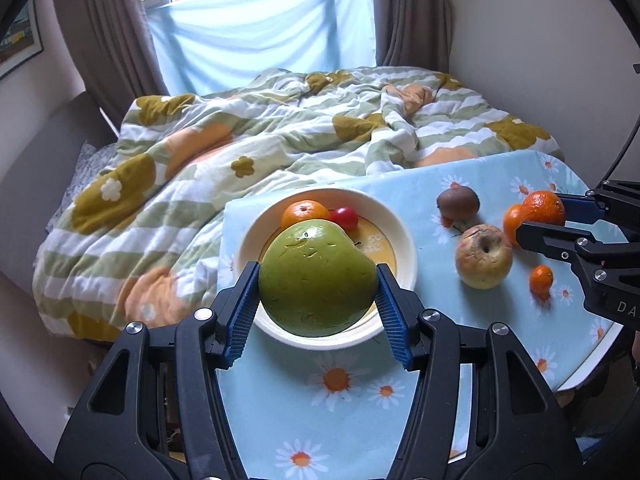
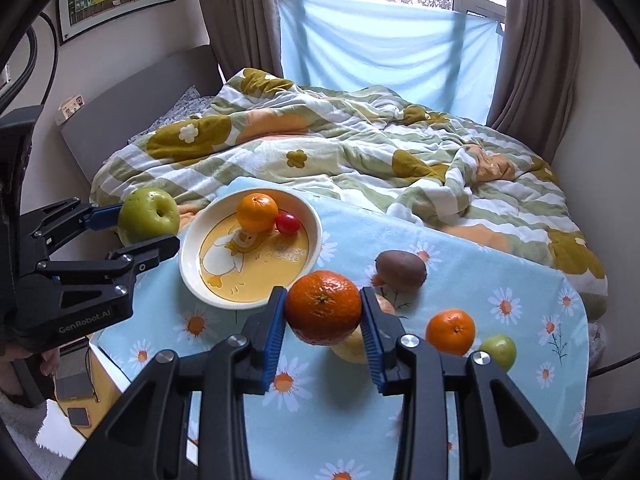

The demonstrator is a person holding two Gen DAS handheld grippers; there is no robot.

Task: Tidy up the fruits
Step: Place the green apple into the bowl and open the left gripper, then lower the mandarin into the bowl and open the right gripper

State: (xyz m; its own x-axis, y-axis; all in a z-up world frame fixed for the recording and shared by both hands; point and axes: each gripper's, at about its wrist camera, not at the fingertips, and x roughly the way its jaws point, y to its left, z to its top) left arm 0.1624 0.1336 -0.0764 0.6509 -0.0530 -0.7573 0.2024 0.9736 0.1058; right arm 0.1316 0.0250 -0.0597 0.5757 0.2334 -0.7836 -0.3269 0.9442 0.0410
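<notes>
- Two grippers are up over the desk (image 2: 460, 248) with its daisy cloth, each carrying a fruit.
- The left gripper (image 1: 318, 286) pinches a big green apple (image 1: 316, 278) between its blue fingers (image 1: 244, 300), held above the near edge of the plate.
- The plate (image 2: 188, 264) holds an orange (image 2: 257, 213) touching a small red fruit (image 2: 288, 224).
- The right gripper (image 2: 323, 312) pinches a mandarin (image 2: 323, 307), fingers pressed on both sides, off the cloth.
- Further right on the cloth lie a brown fruit (image 2: 401, 270), another mandarin (image 2: 451, 332) and a small green fruit (image 2: 499, 350) just beside it.
</notes>
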